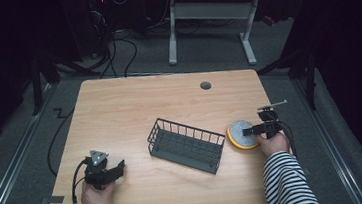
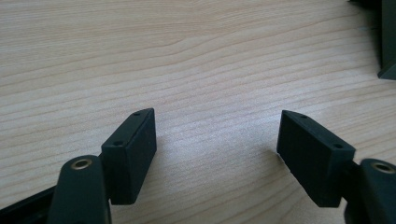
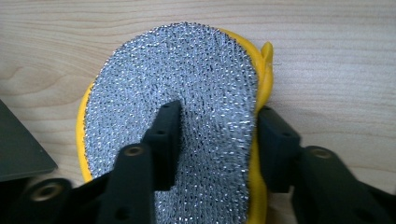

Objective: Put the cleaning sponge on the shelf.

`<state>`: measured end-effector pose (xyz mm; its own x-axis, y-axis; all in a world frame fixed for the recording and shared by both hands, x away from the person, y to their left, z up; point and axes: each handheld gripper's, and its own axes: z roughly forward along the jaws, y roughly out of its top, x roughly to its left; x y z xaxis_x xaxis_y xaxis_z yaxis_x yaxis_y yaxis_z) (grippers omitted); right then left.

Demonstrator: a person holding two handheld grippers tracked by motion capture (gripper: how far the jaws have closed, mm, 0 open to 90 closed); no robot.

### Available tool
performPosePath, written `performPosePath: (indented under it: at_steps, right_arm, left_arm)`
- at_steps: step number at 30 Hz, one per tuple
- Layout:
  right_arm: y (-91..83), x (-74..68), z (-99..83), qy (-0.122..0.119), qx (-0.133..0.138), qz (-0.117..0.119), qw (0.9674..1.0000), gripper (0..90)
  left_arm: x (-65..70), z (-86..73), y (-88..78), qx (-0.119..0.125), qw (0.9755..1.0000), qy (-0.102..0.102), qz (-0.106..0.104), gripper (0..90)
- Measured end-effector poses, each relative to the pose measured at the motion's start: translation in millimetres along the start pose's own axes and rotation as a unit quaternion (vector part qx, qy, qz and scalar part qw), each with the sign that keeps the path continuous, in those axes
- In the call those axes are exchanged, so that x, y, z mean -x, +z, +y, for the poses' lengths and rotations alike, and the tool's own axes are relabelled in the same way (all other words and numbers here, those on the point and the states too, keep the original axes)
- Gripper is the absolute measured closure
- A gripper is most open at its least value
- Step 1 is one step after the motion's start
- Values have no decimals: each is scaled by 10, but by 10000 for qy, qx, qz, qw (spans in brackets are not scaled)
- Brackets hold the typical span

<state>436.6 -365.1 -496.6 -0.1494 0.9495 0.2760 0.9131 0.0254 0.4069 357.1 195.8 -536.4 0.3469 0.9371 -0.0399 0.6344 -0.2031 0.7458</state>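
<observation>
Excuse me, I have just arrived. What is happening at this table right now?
A person in striped sleeves holds a gripper in each hand at a wooden table. The right gripper is pinching the edge of a round yellow sponge with a silver mesh top; one jaw presses into the mesh, the other sits at the rim. The sponge lies just right of a dark wire basket. The left gripper rests open over bare wood.

In the right gripper view the right gripper (image 3: 212, 135) covers the near part of the scouring pad (image 3: 187, 74) — its lower edge is cut off. The wire basket (image 3: 18, 144) shows just one dark corner at the left.
</observation>
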Motion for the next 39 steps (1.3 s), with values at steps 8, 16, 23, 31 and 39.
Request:
performPosePath:
  at_steps: [8,16,23,31,39]
  right_arm:
    - [-48,-41,-13,-178,133,-30,9997,728]
    - [-166,-136,-13,-373,421,-29,9984,746]
    - [-327,-151,-52,-471,628,-32,9969,745]
    - [-498,-197,-103,-625,900,75,9940,741]
    - [-684,-292,-124,-828,1149,106,9899,739]
  left_arm:
    - [-3,0,-1,-2,10000,-5,-13,289]
    - [-6,0,-2,-3,10000,-12,-27,288]
    - [-7,0,-1,2,10000,-21,-34,288]
    - [-3,1,0,-2,10000,-5,-16,288]
    - [-6,0,-1,-2,10000,-15,-32,288]
